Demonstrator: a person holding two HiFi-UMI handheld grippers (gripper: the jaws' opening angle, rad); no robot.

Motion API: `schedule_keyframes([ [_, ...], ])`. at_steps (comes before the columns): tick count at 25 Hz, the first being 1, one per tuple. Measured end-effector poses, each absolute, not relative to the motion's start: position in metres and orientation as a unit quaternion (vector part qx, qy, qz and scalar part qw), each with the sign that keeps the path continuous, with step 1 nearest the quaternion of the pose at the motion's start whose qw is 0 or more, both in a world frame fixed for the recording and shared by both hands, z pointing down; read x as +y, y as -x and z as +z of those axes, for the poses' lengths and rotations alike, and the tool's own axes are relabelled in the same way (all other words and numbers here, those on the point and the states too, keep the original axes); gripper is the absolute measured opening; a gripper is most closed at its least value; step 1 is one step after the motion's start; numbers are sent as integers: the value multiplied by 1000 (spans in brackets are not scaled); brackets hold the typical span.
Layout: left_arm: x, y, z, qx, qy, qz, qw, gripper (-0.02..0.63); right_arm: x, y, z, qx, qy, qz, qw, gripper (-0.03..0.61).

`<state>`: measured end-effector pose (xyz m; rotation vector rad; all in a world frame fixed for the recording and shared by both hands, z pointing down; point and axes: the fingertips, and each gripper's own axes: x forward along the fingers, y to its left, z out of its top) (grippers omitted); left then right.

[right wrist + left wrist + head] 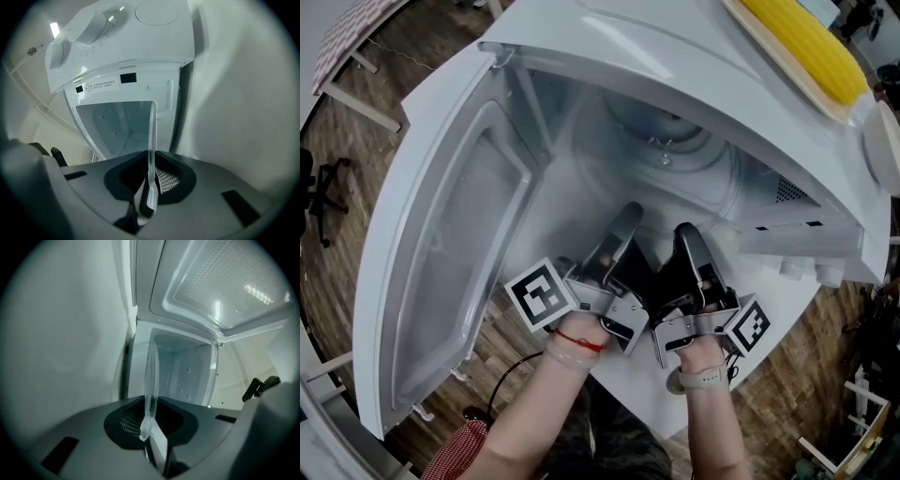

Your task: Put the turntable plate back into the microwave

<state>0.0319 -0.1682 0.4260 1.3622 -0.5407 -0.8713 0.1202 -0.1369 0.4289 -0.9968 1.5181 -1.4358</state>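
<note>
The left tool (pixel 623 230) and right tool (pixel 689 246) each clamp the clear turntable plate's (pixel 151 376) rim before the open microwave (pixel 675 56).

There is one microwave (pixel 675 56), standing on one white desk (pixel 647 398), and its one door (pixel 441 253) hangs open. One glass turntable plate (pixel 151 380) shows, seen edge-on. Two grippers are in view, the left gripper (pixel 626 220) and the right gripper (pixel 686 234), one to each of two hands, the left hand (pixel 586 328) and the right hand (pixel 698 352). There are two marker cubes, one on the left (pixel 541 292) and one on the right (pixel 753 324). The microwave front carries two round knobs (pixel 63 54) (pixel 91 23). On its top lies one pale board (pixel 769 47) with one yellow ridged object (pixel 806 42) on it. There are two wristbands: one red (pixel 578 340), one pale (pixel 705 379).
</note>
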Motion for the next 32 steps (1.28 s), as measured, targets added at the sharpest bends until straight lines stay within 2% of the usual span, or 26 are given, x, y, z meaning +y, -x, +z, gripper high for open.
schedule_keyframes([
  [12, -172, -30, 424, -225, -590, -398, 666, 51, -148, -123, 427, 595, 387, -573, 409, 44],
  [23, -163, -39, 420, -192, -586, -383, 688, 55, -162, -147, 424, 569, 404, -559, 448, 44],
  [28, -165, -35, 422, -206, -589, -380, 683, 55, -163, -144, 423, 578, 412, -556, 432, 44],
  [32, -167, -34, 426, -223, -596, -365, 680, 54, -161, -140, 425, 603, 445, -541, 383, 44],
])
